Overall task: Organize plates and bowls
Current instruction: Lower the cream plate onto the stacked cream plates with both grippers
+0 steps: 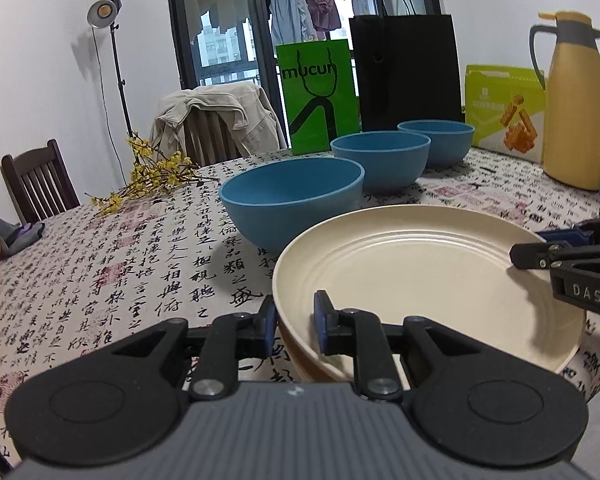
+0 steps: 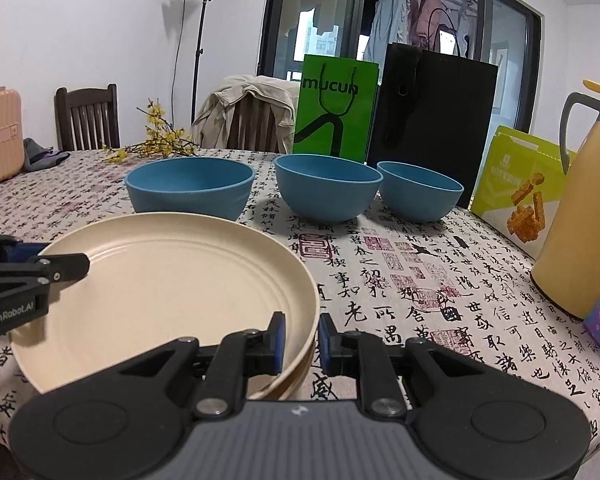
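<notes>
A cream plate [image 1: 420, 264] [image 2: 172, 272] lies near the table's front edge. My left gripper [image 1: 294, 316] is shut on its left rim, one pad outside and one inside. My right gripper [image 2: 302, 332] is shut on the opposite rim. Each view shows the other gripper's black finger across the plate: the right one's fingers [image 1: 540, 256], the left one's fingers [image 2: 60, 266]. A tan rim [image 2: 298, 380] shows just under the plate; I cannot tell whether it is a second plate. Three blue bowls stand in a row behind: a large bowl [image 1: 292, 200] [image 2: 190, 186], a middle bowl [image 1: 380, 156] [image 2: 328, 186], a small bowl [image 1: 436, 138] [image 2: 420, 192].
The tablecloth [image 2: 400, 280] is printed with calligraphy. At the back stand a green bag [image 2: 334, 108], a black bag [image 2: 432, 108] and a green snack box [image 2: 520, 184]. A yellow thermos [image 2: 580, 208] stands at the right, yellow flowers [image 1: 156, 176] at the left.
</notes>
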The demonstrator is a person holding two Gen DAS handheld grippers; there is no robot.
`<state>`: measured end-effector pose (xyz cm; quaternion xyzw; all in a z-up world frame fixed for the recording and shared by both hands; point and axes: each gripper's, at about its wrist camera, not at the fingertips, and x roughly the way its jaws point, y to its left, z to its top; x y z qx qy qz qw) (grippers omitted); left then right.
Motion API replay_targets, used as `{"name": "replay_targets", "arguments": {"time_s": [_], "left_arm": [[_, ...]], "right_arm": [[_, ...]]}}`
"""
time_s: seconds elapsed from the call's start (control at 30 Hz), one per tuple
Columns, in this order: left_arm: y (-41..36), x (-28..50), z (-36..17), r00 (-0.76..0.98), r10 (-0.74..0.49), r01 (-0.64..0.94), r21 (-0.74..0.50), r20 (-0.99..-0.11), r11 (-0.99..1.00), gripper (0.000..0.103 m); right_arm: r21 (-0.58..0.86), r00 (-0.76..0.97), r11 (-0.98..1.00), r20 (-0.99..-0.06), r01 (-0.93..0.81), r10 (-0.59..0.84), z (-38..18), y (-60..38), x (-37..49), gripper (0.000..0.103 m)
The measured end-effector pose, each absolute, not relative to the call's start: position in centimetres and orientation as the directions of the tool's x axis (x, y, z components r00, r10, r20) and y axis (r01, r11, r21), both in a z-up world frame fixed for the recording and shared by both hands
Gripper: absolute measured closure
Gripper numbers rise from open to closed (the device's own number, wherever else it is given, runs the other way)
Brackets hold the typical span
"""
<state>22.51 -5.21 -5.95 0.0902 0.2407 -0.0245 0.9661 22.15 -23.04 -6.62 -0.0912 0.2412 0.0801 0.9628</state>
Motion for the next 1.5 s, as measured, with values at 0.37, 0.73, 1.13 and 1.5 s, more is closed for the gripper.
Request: {"name": "replay_targets", "arguments": {"time_s": [0.37,0.73,1.13,1.5], "left_arm": [[-6.1,22.7,-6.8,0.887,0.036,0.091,0.251,-0.46,0.964,0.082],[-5.9,22.8,-7.0,0.877,0.034,0.112,0.272,-0.479,0.956,0.083],[-5.2,22.9,-6.3,0.863,-0.004,0.127,0.21,-0.505,0.969,0.083],[-3.9,23.6,-5.1,0.883,-0.018,0.092,0.136,-0.469,0.986,0.083]], "right_arm": [[-0.195,0.88,0.961,-0.467,-0.194,0.083,-7.4,-22.6,22.1,0.086],[-0.191,0.88,0.961,-0.466,-0.201,0.092,-7.2,-23.1,21.7,0.086],[-0.155,0.865,0.963,-0.488,-0.219,0.118,-7.4,-23.5,21.8,0.086],[-0.074,0.86,0.977,-0.491,-0.202,0.141,-7.2,-24.5,22.0,0.087]]}}
